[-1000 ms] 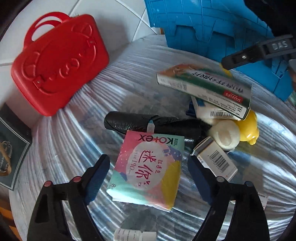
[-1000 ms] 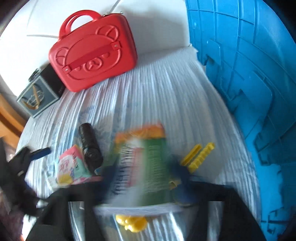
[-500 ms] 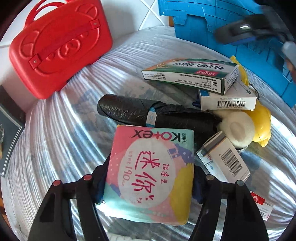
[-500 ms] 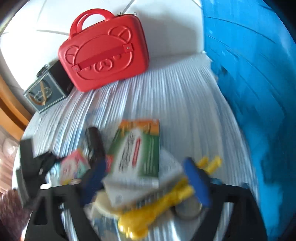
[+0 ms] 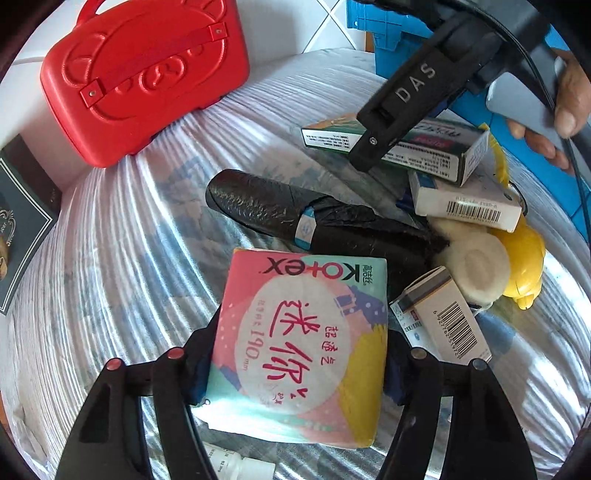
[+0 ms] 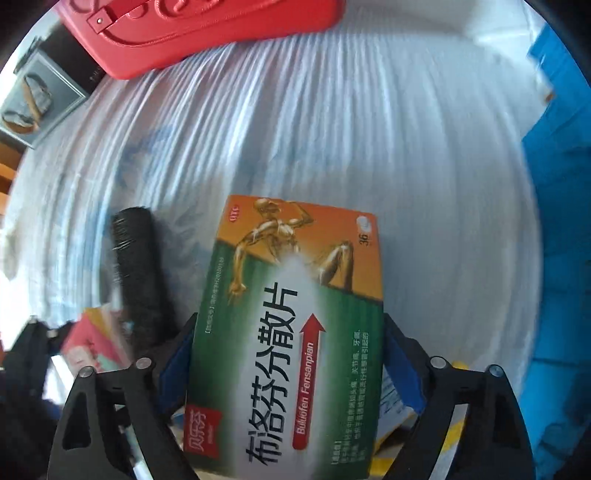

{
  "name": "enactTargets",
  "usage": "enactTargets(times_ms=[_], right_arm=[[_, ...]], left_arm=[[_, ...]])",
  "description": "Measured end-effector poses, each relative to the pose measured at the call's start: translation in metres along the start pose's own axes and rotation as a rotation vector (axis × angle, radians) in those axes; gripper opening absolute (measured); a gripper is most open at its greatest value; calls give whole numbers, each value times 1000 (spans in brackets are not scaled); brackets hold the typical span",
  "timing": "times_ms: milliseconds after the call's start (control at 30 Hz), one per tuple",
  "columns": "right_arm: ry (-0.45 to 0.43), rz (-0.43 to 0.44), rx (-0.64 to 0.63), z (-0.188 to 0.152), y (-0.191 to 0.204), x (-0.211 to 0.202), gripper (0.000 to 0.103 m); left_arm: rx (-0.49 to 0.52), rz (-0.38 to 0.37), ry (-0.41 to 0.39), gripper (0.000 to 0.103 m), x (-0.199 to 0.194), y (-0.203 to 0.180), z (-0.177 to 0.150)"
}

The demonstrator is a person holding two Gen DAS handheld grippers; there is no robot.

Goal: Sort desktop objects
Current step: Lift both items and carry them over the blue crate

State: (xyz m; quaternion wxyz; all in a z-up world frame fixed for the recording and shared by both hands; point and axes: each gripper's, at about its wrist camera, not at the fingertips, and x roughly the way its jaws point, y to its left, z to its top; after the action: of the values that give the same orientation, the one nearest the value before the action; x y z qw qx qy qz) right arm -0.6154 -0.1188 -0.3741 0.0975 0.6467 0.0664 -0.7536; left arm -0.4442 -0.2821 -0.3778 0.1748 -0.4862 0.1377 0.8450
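My left gripper is closed on a pink Kotex pad pack, its blue pads pressing both sides. My right gripper is closed on a green and orange medicine box; the same box shows in the left wrist view under the right gripper's black finger. A black rolled bag lies between the two, also in the right wrist view. A white box, a round cream puff, a yellow toy and a barcode box lie in a pile at right.
A red bear-embossed case stands at the back left, also in the right wrist view. A dark framed box sits at the left edge. A blue plastic crate stands on the right. The table has a ribbed plastic cover.
My left gripper moved forward around the Kotex pack and closed on it. My right gripper came down over the medicine box and closed on it.
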Motion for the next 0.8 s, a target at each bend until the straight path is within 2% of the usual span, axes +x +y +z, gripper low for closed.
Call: enactTargets(times_ms=[67, 167, 400, 633, 800], right_arm=[[-40, -23, -5, -3, 2, -4, 88], [-105, -8, -10, -15, 5, -16, 88], [-319, -9, -34, -60, 21, -74, 88], [-478, 72, -15, -128, 15, -143, 88], [-603, 128, 26, -180, 8, -206, 88]], left_arm=[[-14, 6, -6, 67, -1, 1, 0], [-32, 39, -23, 65, -5, 4, -4], [-78, 119, -92, 64, -41, 10, -16], [-76, 216, -203, 64, -119, -7, -19], [-47, 281, -321, 64, -193, -36, 4]])
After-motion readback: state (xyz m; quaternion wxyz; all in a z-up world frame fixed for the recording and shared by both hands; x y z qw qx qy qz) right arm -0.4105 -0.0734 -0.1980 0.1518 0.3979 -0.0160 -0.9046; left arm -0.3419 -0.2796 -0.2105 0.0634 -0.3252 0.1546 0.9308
